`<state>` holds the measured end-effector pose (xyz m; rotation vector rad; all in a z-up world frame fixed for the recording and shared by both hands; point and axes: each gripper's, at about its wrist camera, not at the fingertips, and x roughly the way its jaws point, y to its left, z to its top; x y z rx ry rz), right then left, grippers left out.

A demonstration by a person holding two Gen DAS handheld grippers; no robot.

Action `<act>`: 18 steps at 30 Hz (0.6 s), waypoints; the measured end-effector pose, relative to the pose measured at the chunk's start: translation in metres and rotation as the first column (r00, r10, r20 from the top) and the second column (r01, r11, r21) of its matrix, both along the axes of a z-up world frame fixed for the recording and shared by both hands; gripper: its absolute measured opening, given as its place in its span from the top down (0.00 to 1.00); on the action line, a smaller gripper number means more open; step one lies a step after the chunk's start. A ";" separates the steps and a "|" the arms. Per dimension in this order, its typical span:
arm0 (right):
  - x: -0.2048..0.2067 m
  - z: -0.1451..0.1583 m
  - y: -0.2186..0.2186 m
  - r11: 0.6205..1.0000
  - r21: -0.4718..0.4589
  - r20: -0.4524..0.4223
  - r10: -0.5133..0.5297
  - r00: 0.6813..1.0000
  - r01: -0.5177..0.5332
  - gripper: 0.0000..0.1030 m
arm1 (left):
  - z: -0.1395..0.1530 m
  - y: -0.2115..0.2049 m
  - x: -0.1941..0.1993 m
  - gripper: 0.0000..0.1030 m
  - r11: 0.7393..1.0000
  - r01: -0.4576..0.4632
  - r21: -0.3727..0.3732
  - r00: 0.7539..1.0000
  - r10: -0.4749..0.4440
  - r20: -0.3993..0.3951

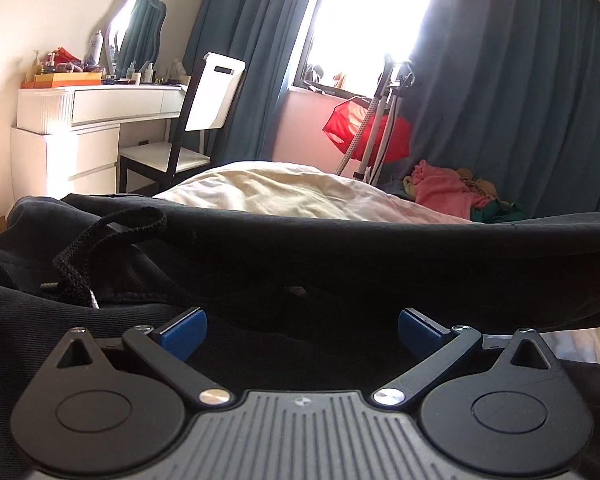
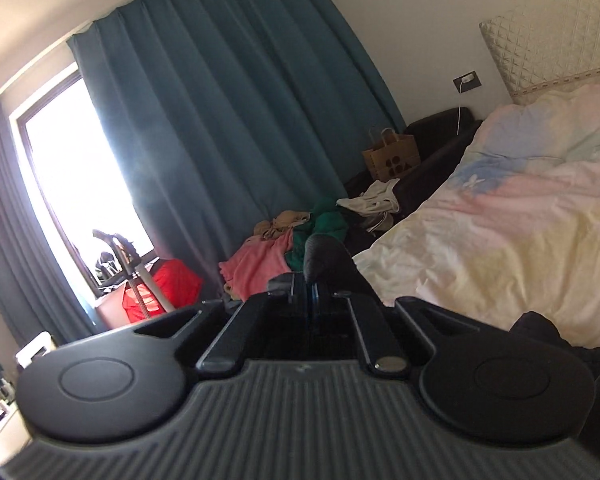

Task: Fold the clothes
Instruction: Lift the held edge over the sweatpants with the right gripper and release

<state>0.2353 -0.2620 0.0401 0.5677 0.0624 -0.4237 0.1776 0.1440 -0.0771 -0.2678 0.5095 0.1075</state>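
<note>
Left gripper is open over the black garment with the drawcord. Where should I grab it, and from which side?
Take the raised folded edge of the black garment, which crosses straight ahead of the left gripper. Come forward and level, so the open jaws straddle the thick rounded ridge. Stay right of the drawcord, which lies loose to the left. The right gripper seems shut on dark cloth already.
</note>
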 end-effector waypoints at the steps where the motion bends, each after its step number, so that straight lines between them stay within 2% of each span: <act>1: -0.004 -0.001 -0.005 1.000 0.003 0.013 -0.020 1.000 0.020 0.95 | -0.002 0.003 0.006 0.01 1.000 -0.021 -0.009 1.000 0.021 -0.013; 5: -0.019 -0.004 -0.026 0.995 0.015 0.063 -0.099 0.993 0.099 0.95 | -0.007 0.011 0.036 0.02 0.994 -0.105 0.000 0.993 0.105 -0.052; 9: -0.028 -0.015 -0.043 0.980 0.012 0.103 -0.201 0.974 0.201 0.95 | 0.014 0.018 0.072 0.03 0.989 -0.134 0.063 0.991 0.133 0.021; 11: -0.030 -0.019 -0.055 0.964 0.015 0.124 -0.264 0.957 0.264 0.95 | 0.026 0.016 0.088 0.03 0.990 -0.122 0.066 0.991 0.118 0.057; 13: -0.030 -0.021 -0.071 0.942 0.023 0.142 -0.335 0.931 0.335 0.95 | 0.038 0.003 0.104 0.01 0.991 -0.083 0.103 0.992 0.072 0.106; 17: 0.004 -0.030 -0.127 0.919 0.024 0.051 -0.395 0.917 0.394 0.95 | 0.045 -0.038 0.148 0.00 0.974 0.009 0.227 0.992 -0.037 0.121; 18: 0.025 -0.041 -0.143 0.927 0.035 -0.001 -0.373 0.928 0.373 0.95 | 0.042 -0.048 0.157 0.00 0.964 0.018 0.266 0.991 -0.052 0.119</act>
